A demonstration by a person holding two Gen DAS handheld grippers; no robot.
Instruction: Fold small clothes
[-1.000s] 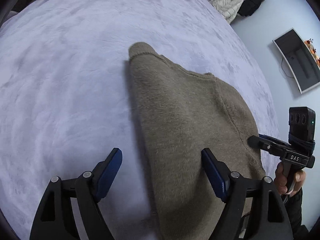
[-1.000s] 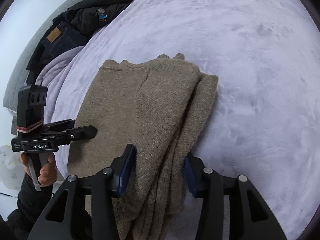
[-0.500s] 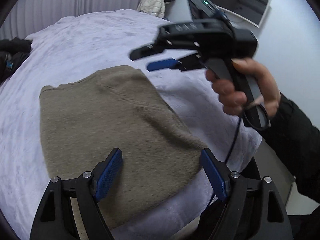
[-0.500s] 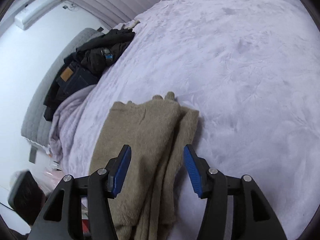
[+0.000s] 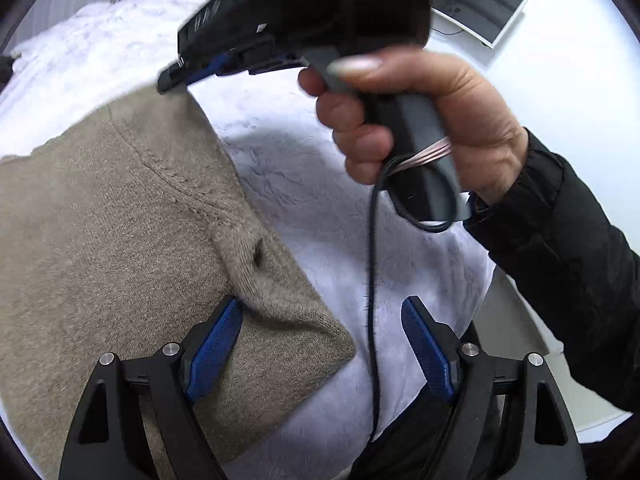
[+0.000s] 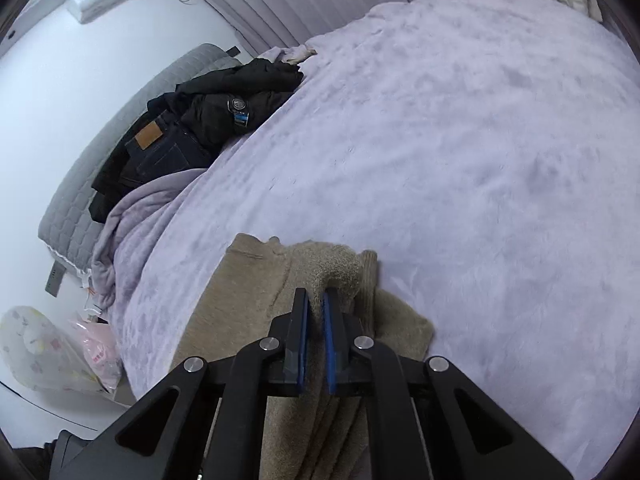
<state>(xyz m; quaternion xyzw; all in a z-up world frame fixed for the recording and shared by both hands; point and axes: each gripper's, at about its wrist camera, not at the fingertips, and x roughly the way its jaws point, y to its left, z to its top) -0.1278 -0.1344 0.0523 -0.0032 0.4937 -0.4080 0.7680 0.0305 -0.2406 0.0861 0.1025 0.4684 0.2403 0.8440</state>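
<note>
Lavender bed [image 6: 460,152]: folded tan knit sweater [image 5: 120,240] near its edge; right tongs [image 6: 315,300] just closed, pinching a sweater fold; left tongs [image 5: 320,344] spread wide, empty.

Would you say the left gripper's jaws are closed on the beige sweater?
No, the left gripper stands wide open, one pad over the beige sweater, the other over the blanket.

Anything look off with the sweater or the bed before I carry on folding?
Nothing damaged or spilled. The tan sweater lies folded on the lilac blanket, its stacked edge bunched where the right hand-held gripper has just closed on it. The cable dangles clear.
</note>
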